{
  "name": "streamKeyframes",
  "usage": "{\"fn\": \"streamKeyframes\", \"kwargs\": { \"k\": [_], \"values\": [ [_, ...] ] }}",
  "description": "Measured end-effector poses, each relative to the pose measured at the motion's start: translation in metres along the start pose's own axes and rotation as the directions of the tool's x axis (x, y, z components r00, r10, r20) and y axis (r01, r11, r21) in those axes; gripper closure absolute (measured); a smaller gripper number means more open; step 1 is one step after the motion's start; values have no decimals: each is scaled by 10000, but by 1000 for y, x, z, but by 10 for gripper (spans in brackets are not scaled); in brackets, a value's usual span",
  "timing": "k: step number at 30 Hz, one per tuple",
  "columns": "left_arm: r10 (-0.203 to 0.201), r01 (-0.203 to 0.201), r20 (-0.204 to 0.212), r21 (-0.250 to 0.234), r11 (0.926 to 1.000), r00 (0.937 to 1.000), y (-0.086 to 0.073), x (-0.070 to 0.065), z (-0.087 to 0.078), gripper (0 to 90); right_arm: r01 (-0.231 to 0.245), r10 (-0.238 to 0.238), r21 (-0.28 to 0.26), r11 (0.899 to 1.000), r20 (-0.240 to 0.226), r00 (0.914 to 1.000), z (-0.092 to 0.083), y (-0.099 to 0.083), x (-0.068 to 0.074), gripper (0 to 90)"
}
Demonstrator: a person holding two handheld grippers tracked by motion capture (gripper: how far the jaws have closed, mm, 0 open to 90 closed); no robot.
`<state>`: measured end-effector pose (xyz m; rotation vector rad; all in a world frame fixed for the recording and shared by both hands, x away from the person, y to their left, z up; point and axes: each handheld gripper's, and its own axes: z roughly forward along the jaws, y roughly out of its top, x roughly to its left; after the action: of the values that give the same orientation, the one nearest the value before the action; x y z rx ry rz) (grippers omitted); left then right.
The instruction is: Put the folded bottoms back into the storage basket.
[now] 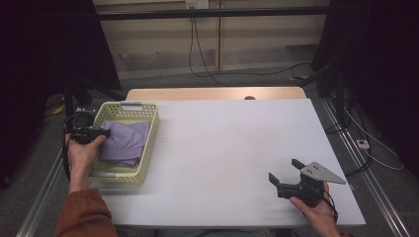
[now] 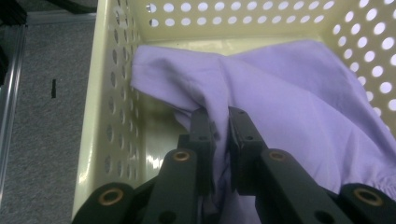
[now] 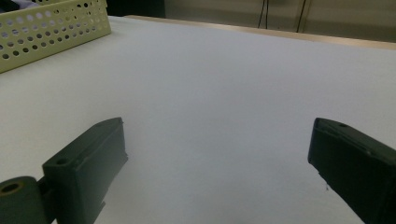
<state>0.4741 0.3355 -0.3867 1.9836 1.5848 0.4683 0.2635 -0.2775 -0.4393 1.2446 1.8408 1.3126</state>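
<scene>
— 1 thing is in play: a lilac, soft, crumpled cloth garment lying inside the pale yellow perforated plastic basket. How far along would you say the work is?

— Early, by my reading. The cloth sits wholly in the basket, bunched toward its floor, and none of it lies out on the white desk. The grasp looks made; lifting it out and carrying it to the open desk is what seems left.

— What are the left gripper's fingers doing?

— Its 2 black fingers are drawn nearly together, pinching a raised fold of the lilac cloth between them. The rest of the garment spreads away ahead of the fingertips and off to 1 side; on the other side stands the basket's holed wall, close by.

— And the pose of that hand?

— From the high view, the left hand reaches over the basket's outer long rim, forearm coming up from below, the gripper pointing across into the basket and tipped down.

— The right gripper?

— Idle, I'd judge. Its fingers are spread wide with nothing between them, held low over bare desk, well apart from the basket, which sits far ahead of the fingertips. The right hand rests near the desk's front edge.
</scene>
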Motion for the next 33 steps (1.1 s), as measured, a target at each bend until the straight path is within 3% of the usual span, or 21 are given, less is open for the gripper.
{"fn": "streamKeyframes", "kwargs": {
  "k": [7, 12, 19, 22, 26, 33],
  "values": [
    [79, -52, -462, 590, 9982, 9989, 1, -2, 6, 821, 1, -1, -9, 10000, -5, 10000, 0, 0, 0, 42],
    [-137, 229, -859, 1067, 9940, 9962, 3, -2, 11, 843, -31, 31, -25, 10000, 6, 10000, 0, 0, 0, 42],
    [163, 24, -1123, 1645, 9864, 9935, 3, -5, 20, 844, -24, 24, -28, 10000, 23, 10000, 0, 0, 0, 42],
    [324, -80, -1180, 2012, 9795, 9925, 1, -4, 24, 844, -24, 24, -30, 10000, 15, 10000, -1, 0, 0, 42],
    [349, -55, -1310, 2184, 9758, 9908, 0, -4, 28, 844, -30, 30, -32, 10000, 16, 10000, 0, 0, 0, 42],
    [65, 266, -1506, 2170, 9758, 9886, 0, -5, 36, 849, -25, 25, -34, 10000, 16, 10000, 0, 0, 0, 42]
  ]
}}
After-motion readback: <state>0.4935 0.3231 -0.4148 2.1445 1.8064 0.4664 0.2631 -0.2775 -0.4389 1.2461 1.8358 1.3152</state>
